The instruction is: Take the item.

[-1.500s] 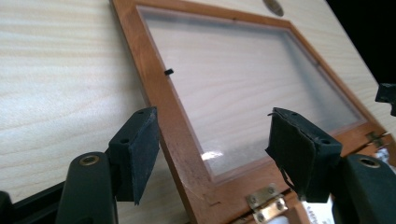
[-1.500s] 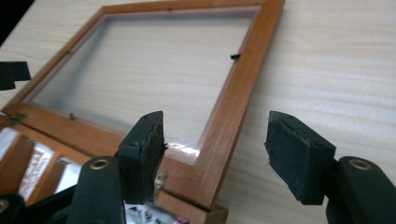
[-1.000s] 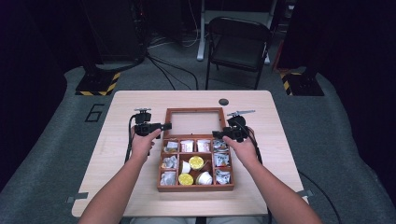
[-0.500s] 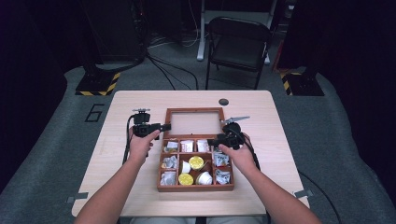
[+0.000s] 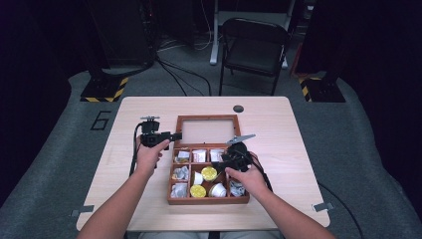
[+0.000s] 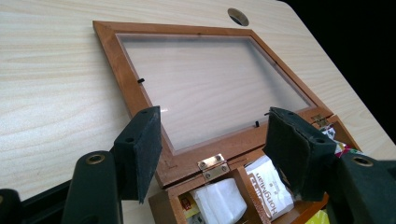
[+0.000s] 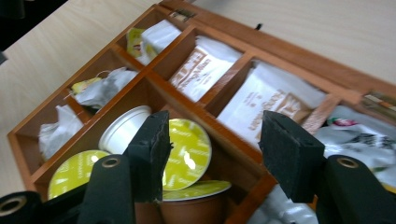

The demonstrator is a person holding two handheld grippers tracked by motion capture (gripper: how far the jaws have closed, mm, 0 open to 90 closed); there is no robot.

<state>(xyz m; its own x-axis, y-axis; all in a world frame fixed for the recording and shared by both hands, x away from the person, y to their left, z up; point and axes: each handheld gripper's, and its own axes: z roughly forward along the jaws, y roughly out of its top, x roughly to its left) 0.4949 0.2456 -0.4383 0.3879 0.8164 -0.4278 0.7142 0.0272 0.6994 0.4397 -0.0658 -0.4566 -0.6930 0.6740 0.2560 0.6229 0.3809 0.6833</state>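
Since the right gripper (image 5: 230,160) hangs spread and empty right over the box's (image 5: 171,185) middle compartments, the yellow-lidded capsule (image 7: 187,151) sits just below its jaws, while the left gripper (image 5: 175,135), also spread, idles by the lid's (image 6: 135,100) hinge edge

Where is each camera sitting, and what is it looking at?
High view: above the person's side, looking down on the table; both forearms, left gripper and right gripper show.
Left gripper view: rides that gripper, facing the box's open glass lid between its black jaws.
Right gripper view: rides that gripper, looking into the wooden box at a yellow-lidded pod.
All share the box.
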